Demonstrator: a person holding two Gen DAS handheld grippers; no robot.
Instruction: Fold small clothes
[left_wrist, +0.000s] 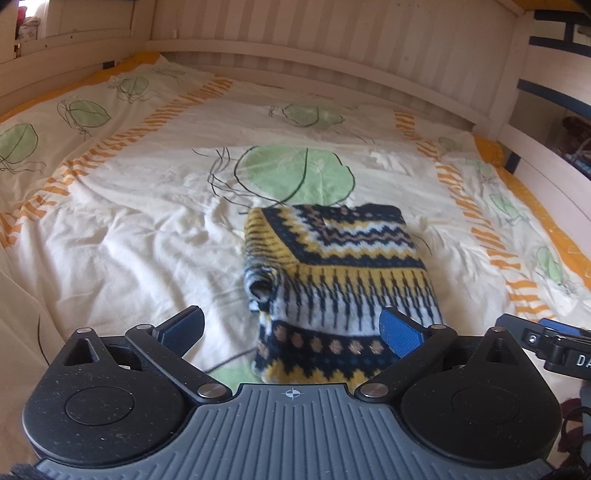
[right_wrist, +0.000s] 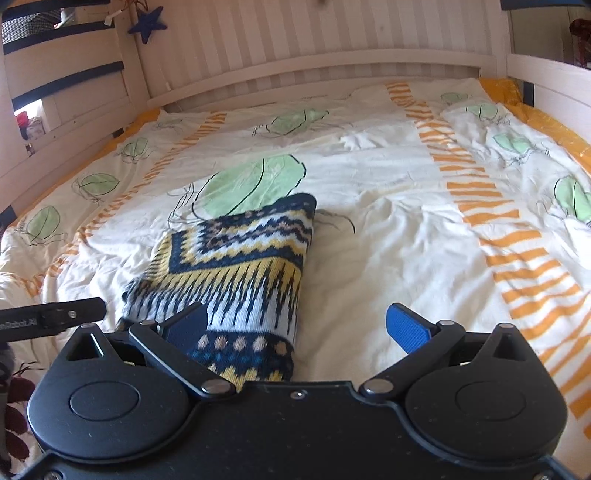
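Item 1: knitted garment (left_wrist: 340, 273), patterned in navy, yellow and white. It lies folded into a compact block on the duvet (left_wrist: 147, 229), near the middle of the bed. In your left wrist view it sits at about 1 o'clock from the gripper; in your right wrist view it runs from centre down to 7 o'clock. One rolled edge bulges at its left side in the left view.

Item 2: your left gripper (left_wrist: 291, 332). Its blue-padded fingers (left_wrist: 400, 330) stand wide apart, above the near end of the garment, with no pad pressing on it.

Item 3: your right gripper (right_wrist: 295, 328). Jaws spread wide. The left finger overlaps the garment's near corner in the picture; whether it touches, you cannot tell. The right finger hangs over bare duvet.

Item 4: duvet, cream with green leaf prints and orange striped bands, creased.

Item 5: bed frame (right_wrist: 314, 66), pale slatted wood, along the 12 o'clock edge of both views.

Item 6: blue star ornament (right_wrist: 147, 22), hanging at 11 o'clock in the right view.
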